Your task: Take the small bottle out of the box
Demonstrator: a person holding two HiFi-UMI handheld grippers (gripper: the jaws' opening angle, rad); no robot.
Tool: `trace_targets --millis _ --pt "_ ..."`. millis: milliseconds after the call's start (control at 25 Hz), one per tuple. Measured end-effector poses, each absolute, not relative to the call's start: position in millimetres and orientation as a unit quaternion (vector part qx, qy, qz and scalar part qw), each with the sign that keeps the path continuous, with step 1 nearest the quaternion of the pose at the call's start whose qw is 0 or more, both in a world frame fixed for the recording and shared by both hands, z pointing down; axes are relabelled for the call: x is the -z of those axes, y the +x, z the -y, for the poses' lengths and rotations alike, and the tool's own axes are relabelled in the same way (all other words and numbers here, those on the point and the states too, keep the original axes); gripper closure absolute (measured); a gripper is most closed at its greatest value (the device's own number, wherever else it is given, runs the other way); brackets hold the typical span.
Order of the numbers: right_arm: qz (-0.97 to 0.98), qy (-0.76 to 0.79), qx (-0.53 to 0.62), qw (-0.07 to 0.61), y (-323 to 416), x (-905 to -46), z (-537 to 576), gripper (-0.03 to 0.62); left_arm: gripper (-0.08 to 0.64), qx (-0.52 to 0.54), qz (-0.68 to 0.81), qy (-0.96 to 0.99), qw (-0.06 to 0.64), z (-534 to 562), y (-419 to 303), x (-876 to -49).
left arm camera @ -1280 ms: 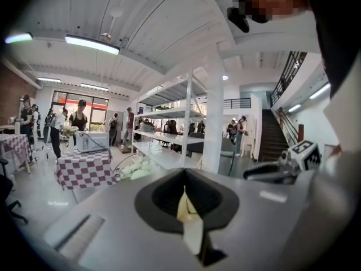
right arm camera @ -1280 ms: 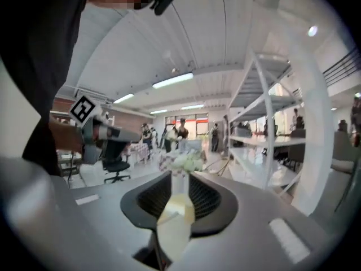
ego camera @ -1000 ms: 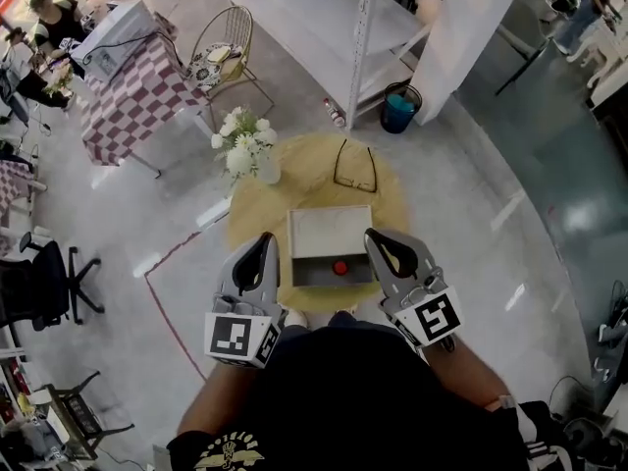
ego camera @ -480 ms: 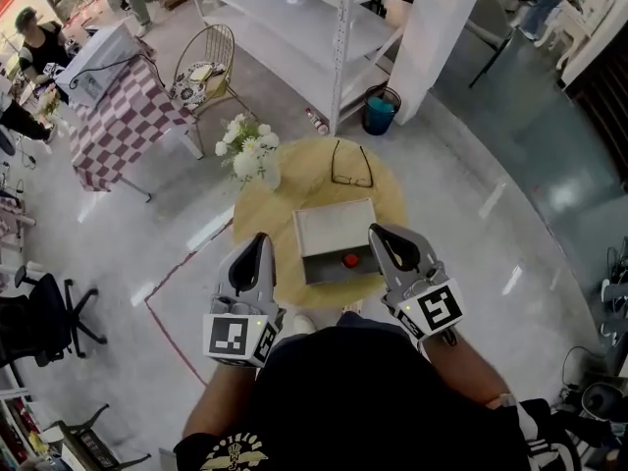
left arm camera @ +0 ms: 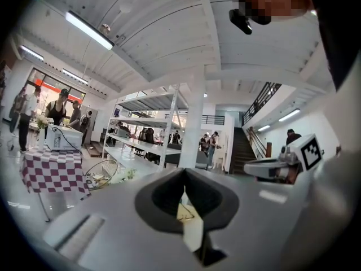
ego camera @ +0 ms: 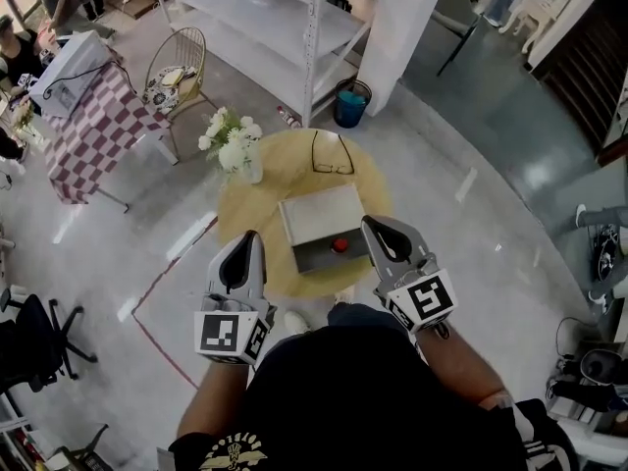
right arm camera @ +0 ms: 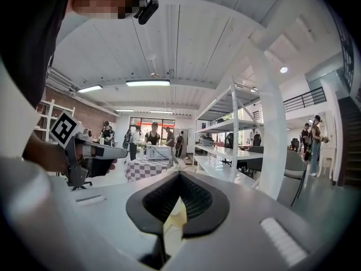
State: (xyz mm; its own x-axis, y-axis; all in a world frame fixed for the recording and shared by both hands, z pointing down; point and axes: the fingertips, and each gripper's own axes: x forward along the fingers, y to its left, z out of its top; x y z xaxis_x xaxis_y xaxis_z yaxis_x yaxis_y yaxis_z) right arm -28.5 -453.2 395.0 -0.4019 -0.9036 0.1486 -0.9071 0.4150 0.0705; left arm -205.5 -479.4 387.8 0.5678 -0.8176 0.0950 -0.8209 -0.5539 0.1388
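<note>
An open grey box (ego camera: 322, 226) lies on a round yellow table (ego camera: 257, 226). Inside, at its near side, a small bottle shows as a red cap (ego camera: 340, 245). My left gripper (ego camera: 253, 235) hangs shut and empty over the table's near left edge, left of the box. My right gripper (ego camera: 369, 222) is shut and empty too, just right of the box's near corner. In the left gripper view the jaws (left arm camera: 183, 174) meet with nothing between them, and in the right gripper view the jaws (right arm camera: 179, 176) also stand together.
On the table's far side lie spectacles (ego camera: 332, 153), and a vase of white flowers (ego camera: 234, 147) stands at its far left. Behind are a white shelf rack (ego camera: 265, 18), a blue bin (ego camera: 350, 103), a wire chair (ego camera: 175, 72) and a checked table (ego camera: 83, 130). People stand far off.
The head view has swung, so the table and box sit slightly higher and further left in the picture. Both grippers stay shut beside the box, about where they were.
</note>
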Motion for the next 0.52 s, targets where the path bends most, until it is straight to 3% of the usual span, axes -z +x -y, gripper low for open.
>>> trace_targets --millis 520 --pt "0.859 0.505 -0.015 0.077 -13 -404 446 0.587 0.56 -0.026 0.516 0.853 0.072 457 -202 -392"
